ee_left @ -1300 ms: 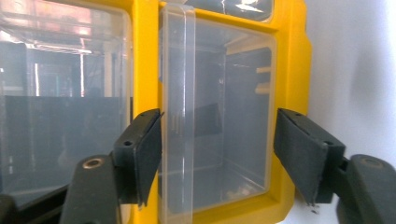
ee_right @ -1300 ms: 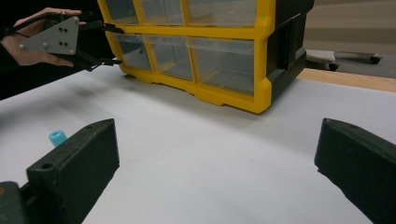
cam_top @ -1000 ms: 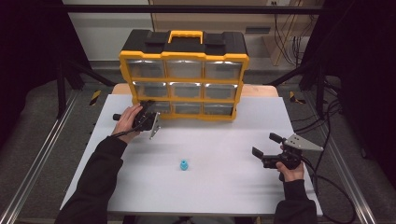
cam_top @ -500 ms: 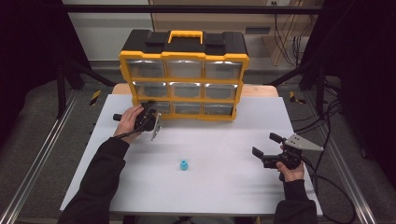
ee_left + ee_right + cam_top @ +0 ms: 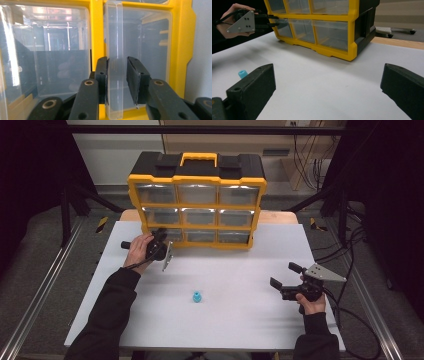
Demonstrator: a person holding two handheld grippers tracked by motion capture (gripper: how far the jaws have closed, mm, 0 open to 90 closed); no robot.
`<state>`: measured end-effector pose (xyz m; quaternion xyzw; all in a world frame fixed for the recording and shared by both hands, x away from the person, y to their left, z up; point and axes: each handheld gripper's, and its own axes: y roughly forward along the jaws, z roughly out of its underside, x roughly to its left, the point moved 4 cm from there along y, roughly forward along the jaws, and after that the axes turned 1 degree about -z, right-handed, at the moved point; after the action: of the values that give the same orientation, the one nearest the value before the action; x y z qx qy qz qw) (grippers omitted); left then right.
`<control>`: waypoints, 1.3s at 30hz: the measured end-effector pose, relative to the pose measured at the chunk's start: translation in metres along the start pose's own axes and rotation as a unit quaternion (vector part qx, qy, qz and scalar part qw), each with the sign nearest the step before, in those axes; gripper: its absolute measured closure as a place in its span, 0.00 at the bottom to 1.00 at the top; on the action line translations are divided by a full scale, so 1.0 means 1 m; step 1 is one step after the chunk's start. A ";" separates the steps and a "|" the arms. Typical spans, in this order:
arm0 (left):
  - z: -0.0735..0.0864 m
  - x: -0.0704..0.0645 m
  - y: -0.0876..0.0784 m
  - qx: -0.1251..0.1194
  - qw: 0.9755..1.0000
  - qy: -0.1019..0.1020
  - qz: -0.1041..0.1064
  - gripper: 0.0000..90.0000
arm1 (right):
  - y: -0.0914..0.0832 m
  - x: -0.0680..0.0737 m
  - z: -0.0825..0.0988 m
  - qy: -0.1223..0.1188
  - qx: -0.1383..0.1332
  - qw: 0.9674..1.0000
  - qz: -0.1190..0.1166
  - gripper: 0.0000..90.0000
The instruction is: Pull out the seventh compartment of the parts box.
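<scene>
A yellow and black drawer organizer [image 5: 197, 205] stands at the back of the white table [image 5: 240, 320]. My left gripper [image 5: 162, 237] is at its bottom left drawer [image 5: 62, 50]. In the left gripper view the drawer's clear upright handle [image 5: 114, 37] stands between the jaws of this gripper [image 5: 117, 72], which have just been closing. The left pad lies against the handle and a thin gap shows at the right pad [image 5: 132, 75]. My right gripper [image 5: 282, 274] rests open at the right of the table with nothing in it. A small blue piece [image 5: 197, 297] lies on the table between the hands.
Cables trail off the table's right side [image 5: 350, 310]. A wooden strip [image 5: 277, 216] shows behind the white surface. From the right gripper view the blue piece [image 5: 242, 73] sits just beyond the left jaw, and the other hand's gripper [image 5: 274, 21] is at the organizer [image 5: 332, 27].
</scene>
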<state>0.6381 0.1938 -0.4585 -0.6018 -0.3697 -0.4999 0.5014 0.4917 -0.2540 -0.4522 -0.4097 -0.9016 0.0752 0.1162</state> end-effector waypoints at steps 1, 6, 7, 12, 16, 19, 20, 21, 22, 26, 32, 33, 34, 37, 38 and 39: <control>0.000 0.000 0.000 0.000 1.000 -0.003 -0.005 0.81 | 0.000 0.000 0.000 0.000 -0.001 1.000 0.000 0.00; -0.002 0.000 0.001 0.009 1.000 0.000 -0.010 0.84 | 0.000 0.000 0.000 0.000 -0.001 1.000 0.000 0.00; -0.002 -0.001 0.000 0.011 1.000 0.001 -0.011 0.84 | 0.000 0.000 0.000 0.000 0.000 1.000 0.000 0.00; -0.002 -0.001 0.000 0.009 1.000 0.003 -0.014 0.84 | 0.000 0.000 0.000 0.000 -0.001 1.000 0.001 0.00; -0.002 -0.001 0.000 0.008 1.000 0.007 -0.014 0.85 | 0.000 0.000 0.000 -0.001 0.000 1.000 0.001 0.00; -0.002 -0.001 0.000 0.007 1.000 0.006 -0.016 0.85 | 0.000 0.000 0.000 -0.002 -0.001 1.000 0.001 0.00; -0.002 -0.001 0.000 0.006 1.000 0.007 -0.016 0.85 | 0.000 0.000 0.000 -0.002 -0.001 1.000 0.000 0.00; -0.001 -0.001 0.000 0.006 1.000 0.007 -0.016 0.85 | 0.000 0.000 0.000 -0.002 0.000 1.000 0.001 0.00; -0.001 -0.001 0.000 0.006 1.000 0.007 -0.016 0.85 | 0.000 0.000 0.000 -0.002 0.000 1.000 0.001 0.00; -0.001 -0.001 -0.001 0.005 1.000 0.010 -0.013 0.85 | 0.000 0.000 0.000 -0.001 0.000 1.000 0.000 0.00; -0.002 -0.001 -0.003 0.003 1.000 0.011 -0.014 0.85 | 0.000 0.000 0.000 -0.001 0.000 1.000 -0.001 0.00; -0.003 -0.001 -0.004 0.004 1.000 0.012 -0.015 0.85 | 0.000 0.000 0.000 -0.001 0.000 1.000 -0.001 0.00; -0.003 -0.001 -0.005 0.005 1.000 0.011 -0.015 0.85 | 0.000 -0.001 0.000 -0.001 0.000 1.000 0.000 0.00; -0.003 -0.001 -0.007 0.003 1.000 0.009 -0.016 0.85 | 0.000 0.000 0.000 -0.001 0.000 1.000 0.000 0.00; -0.003 -0.001 -0.008 0.003 1.000 0.010 -0.016 0.85 | 0.000 0.000 0.000 -0.001 0.000 1.000 0.000 0.00; -0.003 -0.001 -0.009 0.003 1.000 0.009 -0.016 0.85 | 0.000 0.000 0.000 -0.001 0.000 1.000 0.000 0.00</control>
<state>0.6289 0.1927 -0.4576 -0.5898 -0.3760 -0.5120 0.4986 0.4921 -0.2540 -0.4524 -0.4098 -0.9017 0.0759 0.1149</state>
